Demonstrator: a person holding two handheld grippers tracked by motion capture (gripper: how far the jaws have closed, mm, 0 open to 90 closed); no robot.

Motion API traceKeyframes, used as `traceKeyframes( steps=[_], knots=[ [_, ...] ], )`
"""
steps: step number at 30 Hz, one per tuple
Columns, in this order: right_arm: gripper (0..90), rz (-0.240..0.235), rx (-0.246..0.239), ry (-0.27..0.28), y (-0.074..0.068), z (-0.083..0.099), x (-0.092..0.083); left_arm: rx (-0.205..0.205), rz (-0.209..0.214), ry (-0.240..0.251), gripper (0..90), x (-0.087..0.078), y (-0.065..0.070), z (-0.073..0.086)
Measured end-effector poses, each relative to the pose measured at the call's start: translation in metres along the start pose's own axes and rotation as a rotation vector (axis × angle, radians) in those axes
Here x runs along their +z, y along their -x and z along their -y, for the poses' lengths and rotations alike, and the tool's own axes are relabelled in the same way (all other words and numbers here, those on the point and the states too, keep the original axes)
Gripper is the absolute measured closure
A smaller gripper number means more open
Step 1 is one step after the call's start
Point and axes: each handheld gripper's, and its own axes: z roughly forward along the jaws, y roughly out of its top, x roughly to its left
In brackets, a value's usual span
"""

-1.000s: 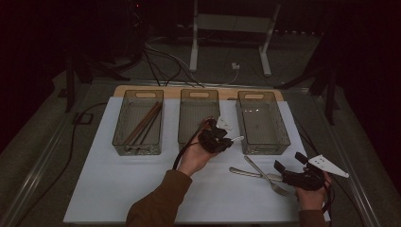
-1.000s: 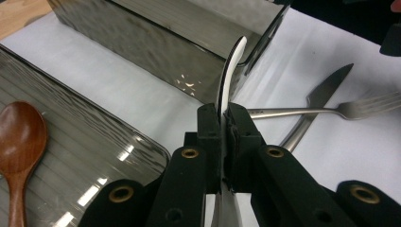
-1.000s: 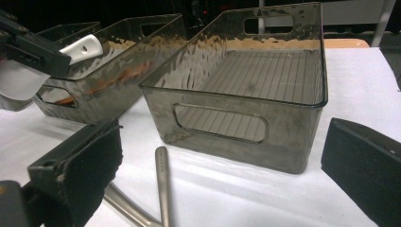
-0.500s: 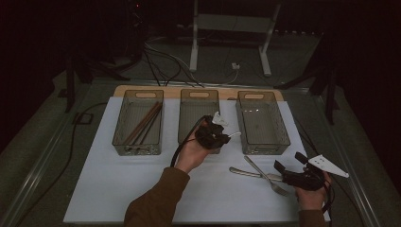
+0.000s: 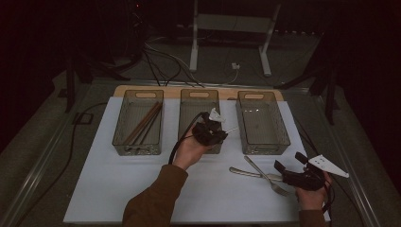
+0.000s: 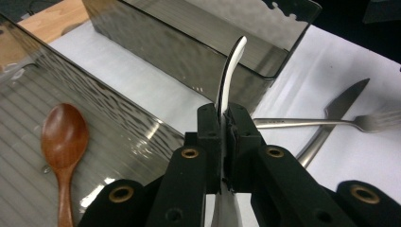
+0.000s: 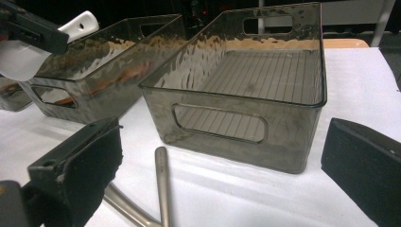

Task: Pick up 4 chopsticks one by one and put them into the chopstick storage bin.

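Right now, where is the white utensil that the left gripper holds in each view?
High view: white utensil at centre, above the middle bin.
Left gripper view: centre, rising from the shut jaws of the left gripper.
Right gripper view: top left corner, its handle end.
Shared landmark: the empty right bin, at right of centre, behind the utensil, nearest and central.

A slim white spoon (image 6: pixel 230 71) stands clamped by its handle, its curved length rising and bending slightly at the top. It is held above the near end of the middle clear bin (image 5: pixel 187 124), whose ribbed floor holds a brown wooden spoon (image 6: pixel 63 142) lying flat, bowl away from the handle's near end. The white spoon touches neither bin nor mat.
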Motion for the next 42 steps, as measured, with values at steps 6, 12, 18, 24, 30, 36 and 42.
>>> traceKeyframes(
  steps=[6,12,18,24,30,36,42],
  knots=[
    [0.0,0.001,-0.001,0.001,0.0,0.0,0.0,-0.007,-0.012,0.006,87.1,-0.003,-0.006,-0.001],
    [0.0,0.001,0.0,0.0,0.0,0.0,0.0,-0.015,-0.025,0.011,87.1,-0.004,-0.012,-0.001],
    [0.0,0.002,0.0,0.001,0.0,0.0,0.0,-0.024,-0.036,0.012,87.1,-0.006,-0.018,0.0],
    [0.0,0.003,0.0,0.002,0.0,0.0,0.0,-0.034,-0.051,0.018,87.1,-0.007,-0.024,0.0],
    [0.0,0.003,-0.001,0.002,0.0,0.0,0.0,-0.044,-0.067,0.01,87.1,-0.005,-0.03,0.002],
    [0.0,0.003,0.0,0.002,0.0,0.0,0.0,-0.059,-0.079,0.012,87.1,-0.005,-0.036,0.003],
    [0.0,0.002,0.001,0.002,0.0,0.0,0.0,-0.07,-0.091,0.011,87.1,-0.004,-0.042,0.005]
  ],
)
